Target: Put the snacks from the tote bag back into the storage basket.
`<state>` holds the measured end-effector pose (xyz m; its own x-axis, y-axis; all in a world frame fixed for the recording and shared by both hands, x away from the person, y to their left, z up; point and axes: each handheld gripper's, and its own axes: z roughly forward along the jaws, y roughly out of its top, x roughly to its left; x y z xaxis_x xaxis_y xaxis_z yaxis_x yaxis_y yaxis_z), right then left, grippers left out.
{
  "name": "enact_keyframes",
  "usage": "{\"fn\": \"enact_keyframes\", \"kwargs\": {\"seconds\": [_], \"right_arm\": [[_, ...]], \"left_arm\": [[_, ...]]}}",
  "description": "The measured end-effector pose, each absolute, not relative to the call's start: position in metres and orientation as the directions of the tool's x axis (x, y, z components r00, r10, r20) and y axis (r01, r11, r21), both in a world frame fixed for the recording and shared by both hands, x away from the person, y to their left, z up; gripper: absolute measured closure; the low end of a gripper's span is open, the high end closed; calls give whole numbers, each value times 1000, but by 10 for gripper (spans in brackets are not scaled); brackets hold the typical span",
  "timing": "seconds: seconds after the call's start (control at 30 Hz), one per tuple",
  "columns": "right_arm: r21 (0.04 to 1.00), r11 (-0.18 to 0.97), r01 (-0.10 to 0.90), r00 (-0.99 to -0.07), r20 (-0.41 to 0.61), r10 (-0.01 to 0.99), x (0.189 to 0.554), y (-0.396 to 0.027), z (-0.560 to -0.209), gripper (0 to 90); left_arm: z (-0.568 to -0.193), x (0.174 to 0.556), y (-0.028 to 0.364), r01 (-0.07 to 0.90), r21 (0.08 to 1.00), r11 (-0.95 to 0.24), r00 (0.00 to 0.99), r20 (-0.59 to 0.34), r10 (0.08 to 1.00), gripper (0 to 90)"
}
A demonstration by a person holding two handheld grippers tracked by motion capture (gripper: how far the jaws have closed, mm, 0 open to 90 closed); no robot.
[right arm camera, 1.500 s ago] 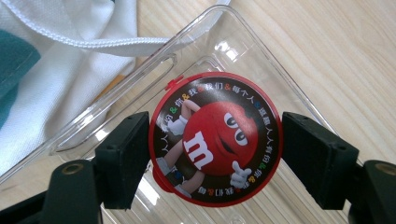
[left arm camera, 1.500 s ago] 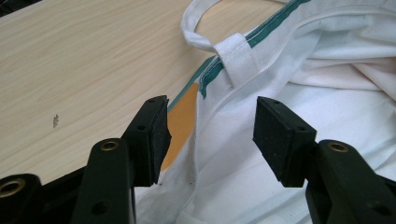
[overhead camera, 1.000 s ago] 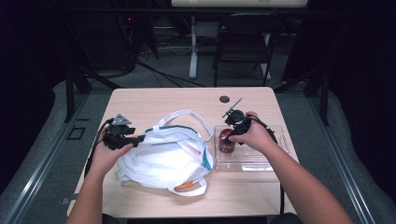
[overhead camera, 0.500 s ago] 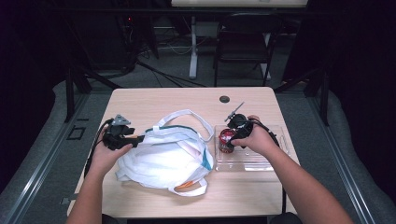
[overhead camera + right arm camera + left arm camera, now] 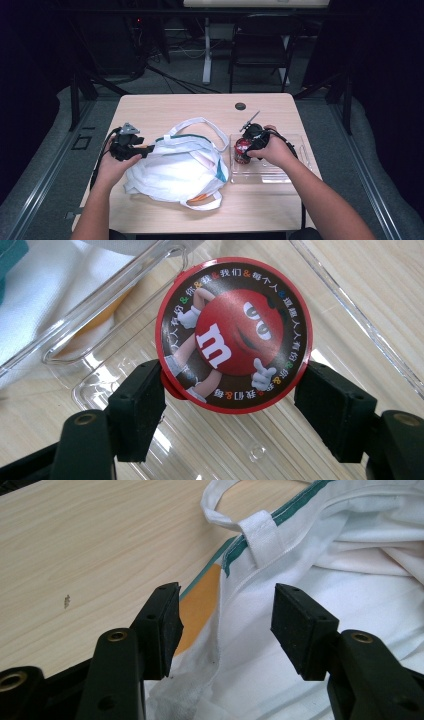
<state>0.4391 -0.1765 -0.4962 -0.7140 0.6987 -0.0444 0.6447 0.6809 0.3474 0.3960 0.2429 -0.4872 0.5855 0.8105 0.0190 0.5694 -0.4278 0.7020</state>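
Candy tub point(image 5: 233, 335) upright, lid facing right claw point(image 5: 235, 405).

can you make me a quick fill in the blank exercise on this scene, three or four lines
1. The right gripper has its jaws on either side of a round candy tub whose lid is coloured ____.
2. That tub stands in a clear plastic ____ on the table.
3. The left gripper is open around the edge of a white cloth ____.
4. The trim along that edge is coloured ____.

Missing words: red; tray; bag; green
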Motion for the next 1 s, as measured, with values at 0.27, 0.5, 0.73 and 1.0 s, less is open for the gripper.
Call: {"fn": "enact_keyframes", "kwargs": {"seconds": [0.27,0.5,0.73,1.0], "right_arm": [[340,693,636,-722,-57,690,441,-175,-496,283],[339,701,628,-731,-53,681,444,-174,-496,285],[334,713,617,-741,-59,669,447,-173,-496,288],[355,705,614,-740,-53,671,449,-172,-497,290]], "left_arm": [[-488,396,243,570,703,-426,584,18,812,453],[-487,396,243,570,704,-424,583,17,812,453],[-488,396,242,568,706,-423,580,22,814,453],[-488,396,242,568,705,-424,581,22,814,453]]}}
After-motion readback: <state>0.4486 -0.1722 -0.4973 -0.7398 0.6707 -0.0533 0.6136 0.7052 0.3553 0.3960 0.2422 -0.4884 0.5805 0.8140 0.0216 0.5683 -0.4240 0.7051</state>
